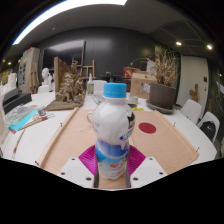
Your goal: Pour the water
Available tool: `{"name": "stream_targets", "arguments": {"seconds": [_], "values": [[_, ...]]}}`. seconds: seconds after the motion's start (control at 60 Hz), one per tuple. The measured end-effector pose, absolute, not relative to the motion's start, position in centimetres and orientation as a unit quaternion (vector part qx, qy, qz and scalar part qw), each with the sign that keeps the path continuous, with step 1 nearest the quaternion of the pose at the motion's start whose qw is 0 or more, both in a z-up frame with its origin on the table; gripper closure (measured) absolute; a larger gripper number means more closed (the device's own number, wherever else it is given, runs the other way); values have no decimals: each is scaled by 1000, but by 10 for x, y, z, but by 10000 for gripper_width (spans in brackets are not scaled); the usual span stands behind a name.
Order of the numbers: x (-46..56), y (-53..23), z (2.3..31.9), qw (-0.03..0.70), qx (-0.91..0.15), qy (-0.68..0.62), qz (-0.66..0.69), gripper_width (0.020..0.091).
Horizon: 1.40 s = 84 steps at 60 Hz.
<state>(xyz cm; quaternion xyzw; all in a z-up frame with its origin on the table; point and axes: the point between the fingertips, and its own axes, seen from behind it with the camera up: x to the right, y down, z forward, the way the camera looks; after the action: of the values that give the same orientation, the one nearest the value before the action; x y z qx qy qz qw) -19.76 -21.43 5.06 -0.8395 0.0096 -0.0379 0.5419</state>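
Note:
A white plastic bottle (112, 135) with a blue cap and a blue-printed label stands upright between my fingers, filling the middle of the gripper view. My gripper (112, 160) is shut on it: both magenta pads (88, 158) press against its lower body from left and right. Its base is hidden between the fingers, so I cannot tell whether it rests on the wooden tabletop (70, 135) or hangs just above it. A small red round thing (147, 127) lies on the table beyond the bottle to the right.
A long light wooden table stretches ahead. Wooden model pieces (66, 88) and papers (24, 118) sit at the far left, a potted plant (160, 92) at the far right. White chairs (208, 125) stand along the right side.

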Motion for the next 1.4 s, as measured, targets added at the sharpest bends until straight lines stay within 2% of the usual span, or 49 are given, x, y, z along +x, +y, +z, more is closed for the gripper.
{"name": "stream_targets", "arguments": {"seconds": [0.1,0.267,0.383,0.533,0.75,1.0,1.267,1.4], "values": [[-193,-211,71,544,-838,4,-51,753],[-154,-187,132,558,-822,-2,-113,753],[-105,-157,171,555,-806,-38,-202,753],[-59,-105,205,534,-753,-147,-354,752],[-39,-33,204,442,-606,-358,-556,753],[-54,4,182,367,-474,-480,-641,753],[-77,15,158,361,-437,-533,-629,751],[-78,14,160,396,-488,-504,-592,752]]}}
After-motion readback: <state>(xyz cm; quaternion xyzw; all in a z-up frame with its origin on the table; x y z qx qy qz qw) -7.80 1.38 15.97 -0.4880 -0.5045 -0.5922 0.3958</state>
